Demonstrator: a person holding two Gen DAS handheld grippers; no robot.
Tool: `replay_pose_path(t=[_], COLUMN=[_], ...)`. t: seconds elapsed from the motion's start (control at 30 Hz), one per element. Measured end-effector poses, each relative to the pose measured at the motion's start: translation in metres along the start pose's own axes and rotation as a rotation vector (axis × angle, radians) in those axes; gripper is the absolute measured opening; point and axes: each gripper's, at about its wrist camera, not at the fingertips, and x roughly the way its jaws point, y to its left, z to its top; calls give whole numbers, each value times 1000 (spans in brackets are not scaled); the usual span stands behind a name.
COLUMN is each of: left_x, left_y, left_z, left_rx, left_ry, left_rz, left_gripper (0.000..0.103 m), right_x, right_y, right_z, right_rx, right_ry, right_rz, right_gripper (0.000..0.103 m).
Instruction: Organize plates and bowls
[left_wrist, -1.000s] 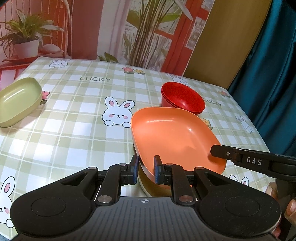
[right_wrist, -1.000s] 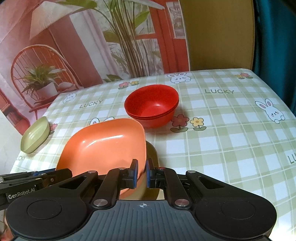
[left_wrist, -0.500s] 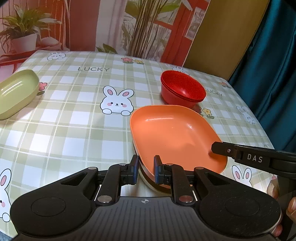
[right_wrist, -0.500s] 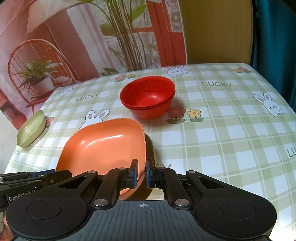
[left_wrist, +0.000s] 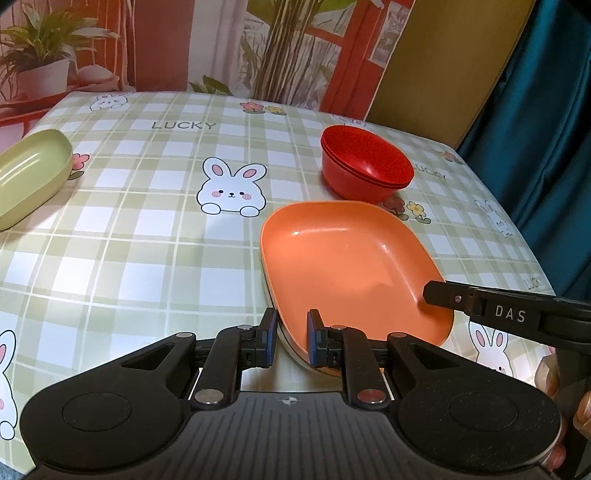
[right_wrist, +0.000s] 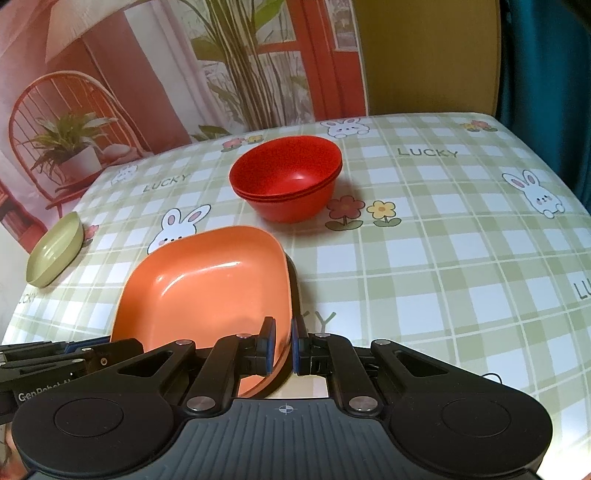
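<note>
Together, both grippers clamp the orange plate's (left_wrist: 343, 254) near rim: left gripper (left_wrist: 290, 338) at 1 corner, right gripper (right_wrist: 282, 345) at another.

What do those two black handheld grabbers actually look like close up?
Both are matte black plastic. The left gripper and right gripper each have two jointed fingers tipped with blue pads, silver rivets, round side discs and a ribbed base. White lettering reads DAS and GenRobot.
</note>
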Motion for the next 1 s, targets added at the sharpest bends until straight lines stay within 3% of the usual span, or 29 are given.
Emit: replay_pose_path(t=[0.33, 1.0], left_x=[1, 5], left_y=[0, 2], left_z=[-1, -4], left_rx=[-9, -30], left_ry=[-3, 4], left_rz=[-2, 20], left_gripper=[19, 22], right_x=[1, -1], right_y=[0, 8], right_z=[-1, -1], right_rx=[6, -65], right_ry=[8, -25], right_rz=[2, -30], right_gripper=[9, 21])
